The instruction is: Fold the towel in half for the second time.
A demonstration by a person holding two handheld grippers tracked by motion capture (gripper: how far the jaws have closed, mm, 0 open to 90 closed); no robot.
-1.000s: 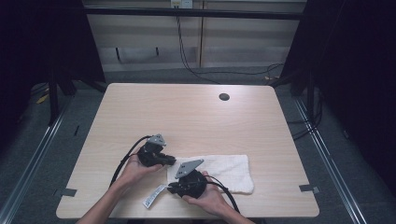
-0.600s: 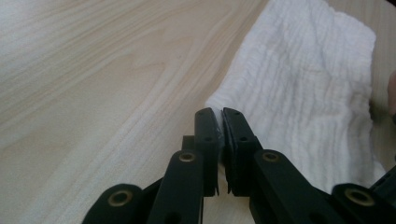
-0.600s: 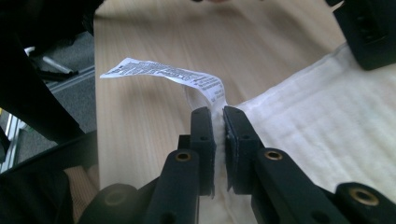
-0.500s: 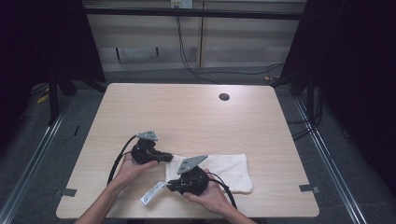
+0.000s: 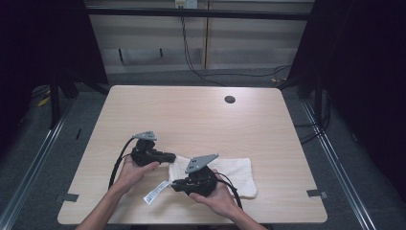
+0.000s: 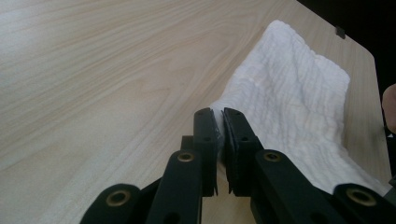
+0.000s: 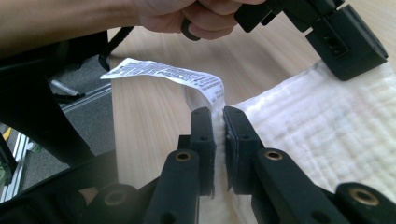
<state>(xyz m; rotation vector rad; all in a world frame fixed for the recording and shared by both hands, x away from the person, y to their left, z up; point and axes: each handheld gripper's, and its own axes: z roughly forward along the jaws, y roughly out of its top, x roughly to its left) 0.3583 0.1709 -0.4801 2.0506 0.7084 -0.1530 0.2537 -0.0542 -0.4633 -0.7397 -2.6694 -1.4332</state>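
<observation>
Two tongs grip one white towel point(image 5: 225, 172), which lies flat on the near right part of the worktop point(image 5: 201, 115). From the high view, both hands sit at the towel's left end, with the left tongs point(image 5: 168, 156) at its far corner and the right tongs point(image 5: 173, 184) at its near corner. Along the left tongs point(image 6: 220, 122), the jaws are nearly closed, pinching a raised corner of cloth. Along the right tongs point(image 7: 218, 122), the jaws clamp the edge beside a printed care label point(image 7: 163, 74).
</observation>
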